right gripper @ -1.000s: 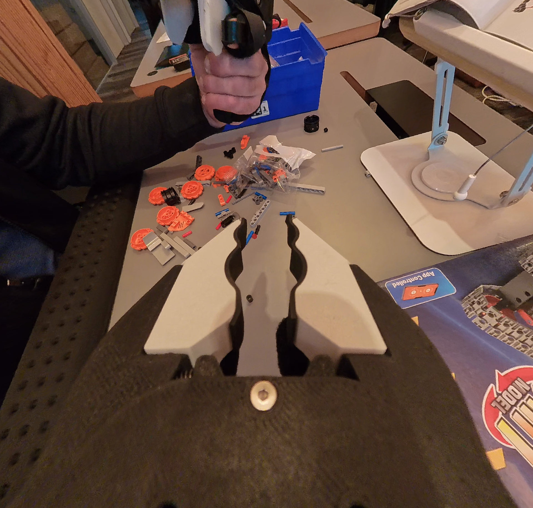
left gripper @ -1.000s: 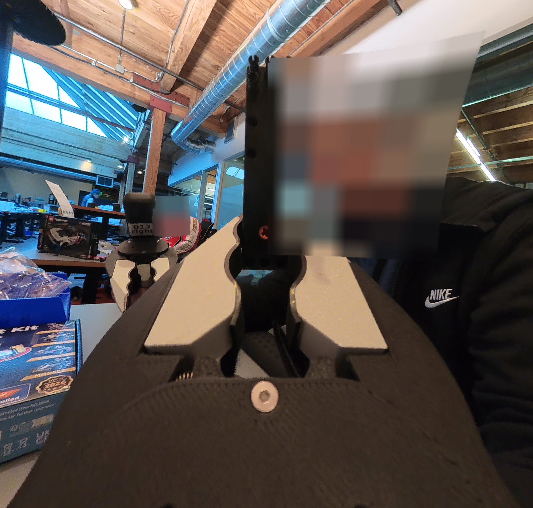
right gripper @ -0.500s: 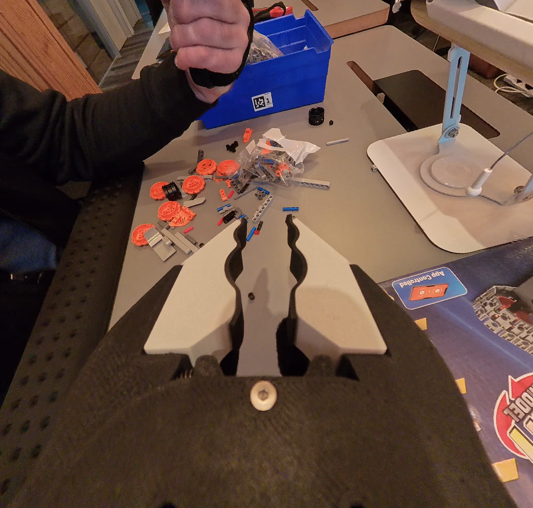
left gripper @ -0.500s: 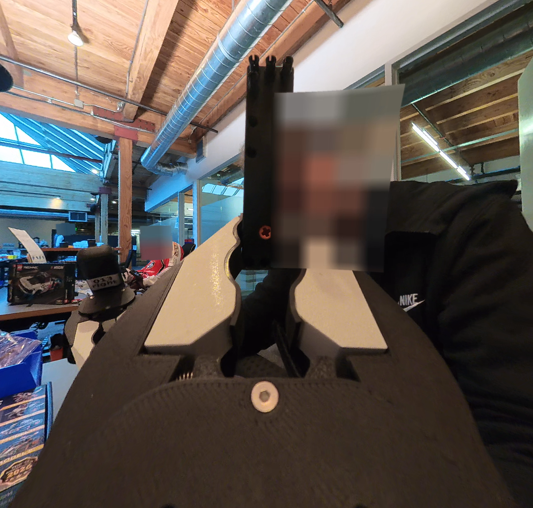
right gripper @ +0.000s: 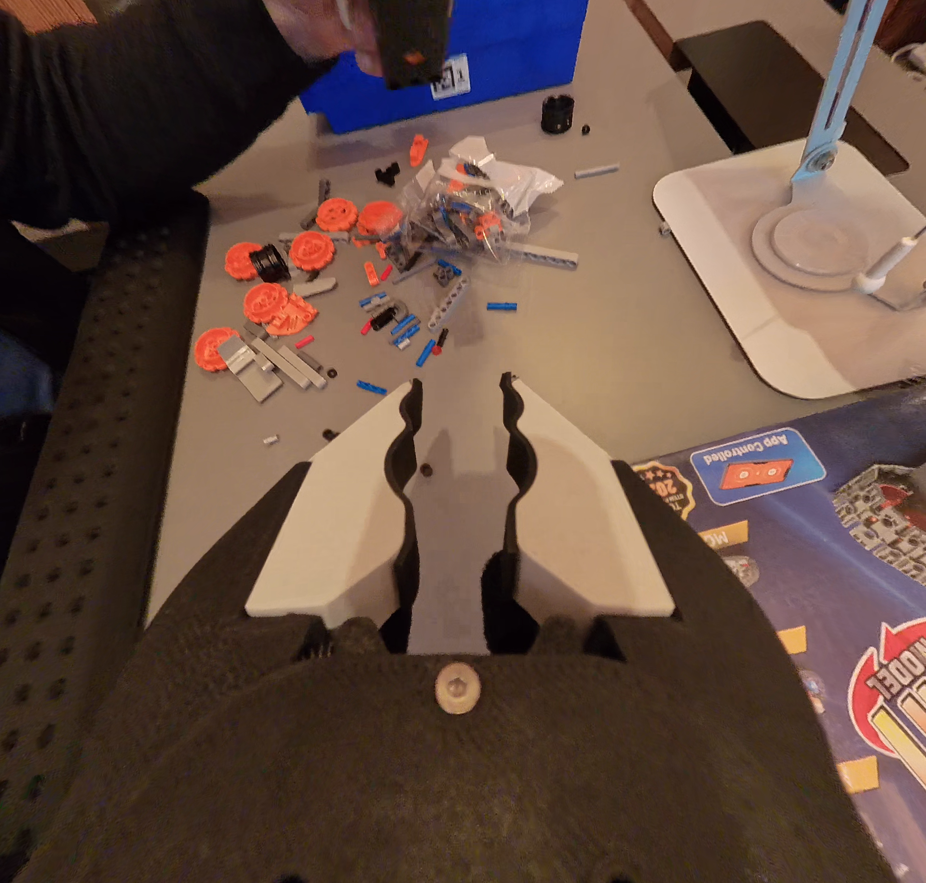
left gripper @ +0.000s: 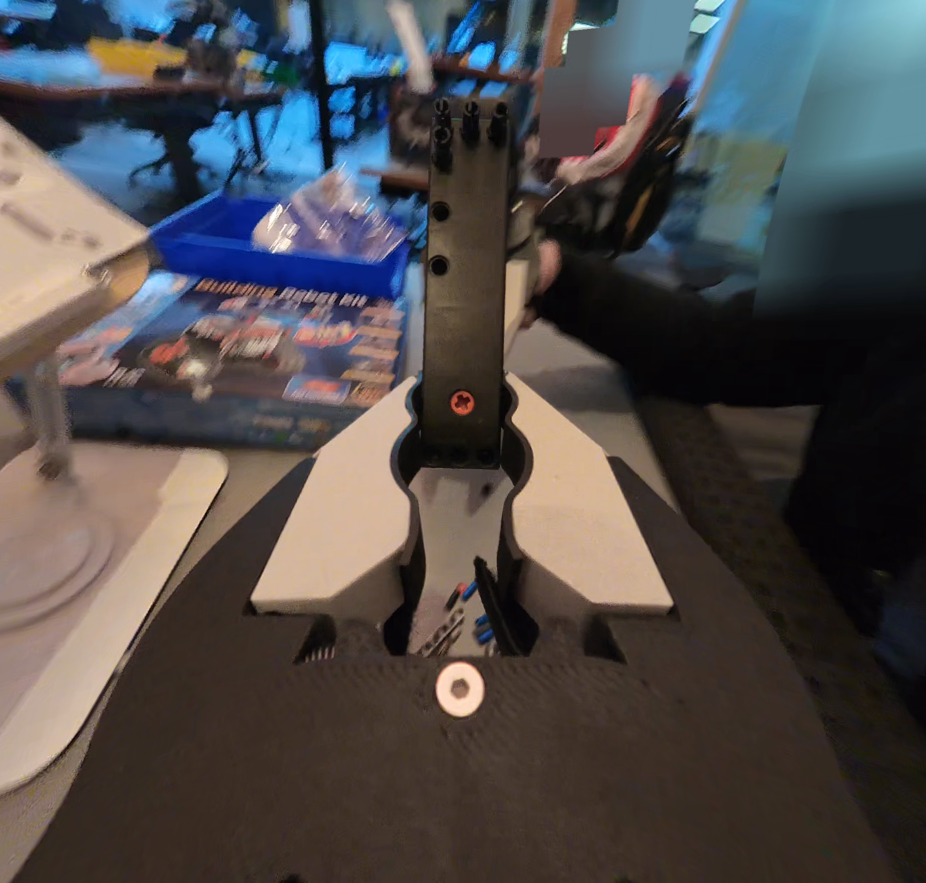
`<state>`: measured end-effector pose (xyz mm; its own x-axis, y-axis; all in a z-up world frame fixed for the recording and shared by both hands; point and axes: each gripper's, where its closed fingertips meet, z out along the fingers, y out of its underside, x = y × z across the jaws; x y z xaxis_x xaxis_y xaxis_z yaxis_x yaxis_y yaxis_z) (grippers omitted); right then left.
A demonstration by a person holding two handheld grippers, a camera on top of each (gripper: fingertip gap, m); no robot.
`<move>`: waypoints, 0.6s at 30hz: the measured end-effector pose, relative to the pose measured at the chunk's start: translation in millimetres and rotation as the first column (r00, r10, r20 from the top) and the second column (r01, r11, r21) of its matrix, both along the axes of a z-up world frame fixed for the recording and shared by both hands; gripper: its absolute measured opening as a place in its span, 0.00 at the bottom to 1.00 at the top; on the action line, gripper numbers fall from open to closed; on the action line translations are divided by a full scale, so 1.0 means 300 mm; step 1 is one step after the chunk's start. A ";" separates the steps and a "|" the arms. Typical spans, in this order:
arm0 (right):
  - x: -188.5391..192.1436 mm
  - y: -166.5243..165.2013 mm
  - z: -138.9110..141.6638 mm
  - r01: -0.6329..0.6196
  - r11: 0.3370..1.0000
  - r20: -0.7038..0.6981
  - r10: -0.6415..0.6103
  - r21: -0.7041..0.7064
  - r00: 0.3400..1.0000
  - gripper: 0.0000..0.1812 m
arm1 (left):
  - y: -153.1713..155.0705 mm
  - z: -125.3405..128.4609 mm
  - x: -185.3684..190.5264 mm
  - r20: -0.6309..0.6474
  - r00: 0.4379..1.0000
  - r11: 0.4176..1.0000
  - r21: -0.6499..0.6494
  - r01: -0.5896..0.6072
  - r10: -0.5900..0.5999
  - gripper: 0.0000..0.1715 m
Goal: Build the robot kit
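Observation:
My left gripper [left gripper: 461,408] is shut on a long black block [left gripper: 466,277] with side holes, an orange cross pin near its base and black pegs at its far end. The block sticks straight out from the fingertips. In the right wrist view the same black block [right gripper: 408,22] shows at the top, held over the blue bin. My right gripper [right gripper: 458,383] is open and empty, above the grey table [right gripper: 601,358]. Just beyond it lie loose parts: orange gears [right gripper: 265,303], blue pins [right gripper: 501,306], grey beams [right gripper: 280,363] and a clear bag of pieces [right gripper: 466,217].
A blue bin [right gripper: 501,57] stands at the table's far side, also in the left wrist view [left gripper: 280,252]. A white stand base [right gripper: 781,267] sits on the right. A dark blue printed box [right gripper: 827,533] lies at the right front. A person's dark sleeve [right gripper: 125,107] crosses the left. Tip to tip, the grippers are about 15 cm apart.
My left gripper has swung down from pointing at the ceiling to pointing across the table, still holding the black block. My right gripper has drawn back a little and stays open.

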<state>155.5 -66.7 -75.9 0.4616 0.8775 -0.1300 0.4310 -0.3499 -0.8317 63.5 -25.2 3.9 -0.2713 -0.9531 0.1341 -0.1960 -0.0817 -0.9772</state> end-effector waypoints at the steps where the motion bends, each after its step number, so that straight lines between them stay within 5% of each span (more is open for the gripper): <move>1: 0.002 0.000 -0.018 0.001 1.000 0.036 -0.001 -0.002 0.999 0.18 | 0.020 -0.049 0.014 -0.061 0.997 0.998 0.040 -0.052 0.055 0.14; 7: -0.007 -0.021 -0.082 -0.030 0.999 0.140 0.034 -0.028 0.990 0.19 | 0.099 -0.285 0.035 -0.303 0.913 0.944 0.269 -0.192 0.272 0.14; 18: -0.028 -0.071 -0.174 -0.101 0.991 0.223 0.119 -0.090 0.967 0.19 | 0.123 -0.461 0.049 -0.415 0.828 0.862 0.483 -0.152 0.378 0.14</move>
<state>147.0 -88.1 -128.2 0.3880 0.9160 -0.1021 0.6454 -0.3491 -0.6794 78.2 11.7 -134.5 -0.0072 -0.9696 -0.2446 -0.6776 0.1846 -0.7118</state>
